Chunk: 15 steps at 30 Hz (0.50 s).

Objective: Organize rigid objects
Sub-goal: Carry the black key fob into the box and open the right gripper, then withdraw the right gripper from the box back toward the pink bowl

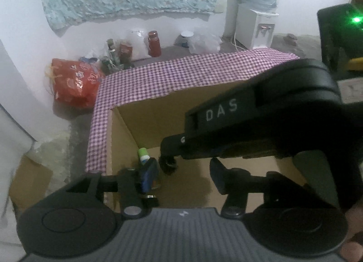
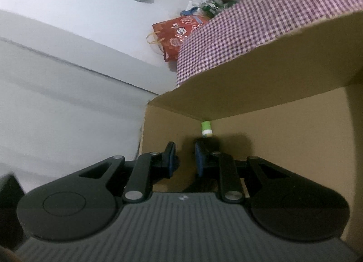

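An open cardboard box (image 1: 158, 114) (image 2: 283, 130) lies below both grippers. In its far corner stands a small green-capped bottle (image 1: 143, 153) (image 2: 206, 128). My left gripper (image 1: 183, 176) hangs over the box with its blue-padded jaws open and nothing between them. A small dark item with a metal band (image 1: 151, 197) lies just under the left finger; I cannot tell what it is. My right gripper (image 2: 185, 159) (image 1: 168, 164) reaches into the box from the right. Its jaws are shut to a narrow gap and hold nothing that I can see.
A purple checked cloth (image 1: 181, 73) (image 2: 249, 23) covers the box's far and left flaps. On the floor behind are a red bag (image 1: 74, 82) (image 2: 179, 32), jars and bottles (image 1: 154, 44), and a water dispenser (image 1: 256, 25). A white wall (image 2: 68, 80) stands to the left.
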{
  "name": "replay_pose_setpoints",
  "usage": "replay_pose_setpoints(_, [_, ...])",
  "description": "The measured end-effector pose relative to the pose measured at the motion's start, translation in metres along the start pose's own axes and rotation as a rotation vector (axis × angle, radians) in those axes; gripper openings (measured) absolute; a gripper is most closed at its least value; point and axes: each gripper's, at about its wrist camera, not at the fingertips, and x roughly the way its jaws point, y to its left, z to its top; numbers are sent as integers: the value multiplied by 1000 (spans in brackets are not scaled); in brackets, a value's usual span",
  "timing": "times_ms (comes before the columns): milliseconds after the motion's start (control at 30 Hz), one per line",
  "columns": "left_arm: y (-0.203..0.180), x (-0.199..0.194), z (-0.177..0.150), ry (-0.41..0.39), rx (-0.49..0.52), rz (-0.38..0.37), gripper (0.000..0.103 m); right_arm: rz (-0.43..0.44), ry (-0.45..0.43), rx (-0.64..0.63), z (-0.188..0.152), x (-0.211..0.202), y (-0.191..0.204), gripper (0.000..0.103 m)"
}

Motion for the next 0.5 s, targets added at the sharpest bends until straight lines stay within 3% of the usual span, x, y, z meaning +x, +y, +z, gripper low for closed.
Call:
replay_pose_setpoints(367, [10,-47,-6,-95,-29,-64,67,41,-37,-5,-11,-36,2,26])
replay_pose_setpoints(500, [12,-83,-19,-166,-26,-107,79,103,-69,-25,-18,-67,10,28])
